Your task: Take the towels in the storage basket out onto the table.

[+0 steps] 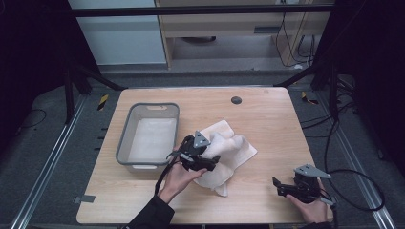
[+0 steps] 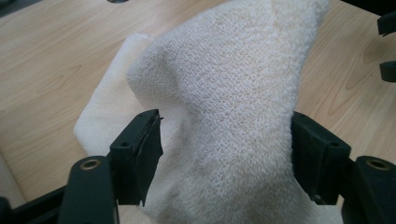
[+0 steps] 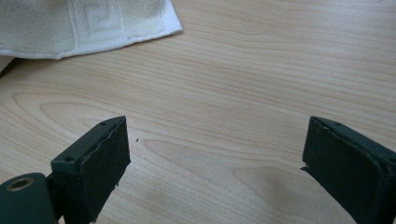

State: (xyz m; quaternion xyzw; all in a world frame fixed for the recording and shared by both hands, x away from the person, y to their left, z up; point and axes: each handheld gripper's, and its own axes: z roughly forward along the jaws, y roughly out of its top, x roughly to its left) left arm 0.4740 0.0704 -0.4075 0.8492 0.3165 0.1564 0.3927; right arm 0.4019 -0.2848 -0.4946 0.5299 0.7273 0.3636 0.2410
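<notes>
Two grippers stand spread: the left gripper (image 1: 210, 160) straddles the crumpled towel (image 1: 229, 148) on the table (image 1: 267, 119) beside the bin (image 1: 125, 138), apparently just letting go, so next it likely needs re-gripping an edge while the right gripper (image 1: 282, 187) waits apart.

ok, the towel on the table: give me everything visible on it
The towel is white terry cloth, crumpled into a loose heap mid-table, just right of the grey bin. A flat hemmed corner with a woven border pattern shows in the right gripper view. One fold humps up between the jaws of the left gripper, which stand open around it; the right-hand pad seems to brush the cloth, the other stands clear. The rest lies on the wooden table.
</notes>
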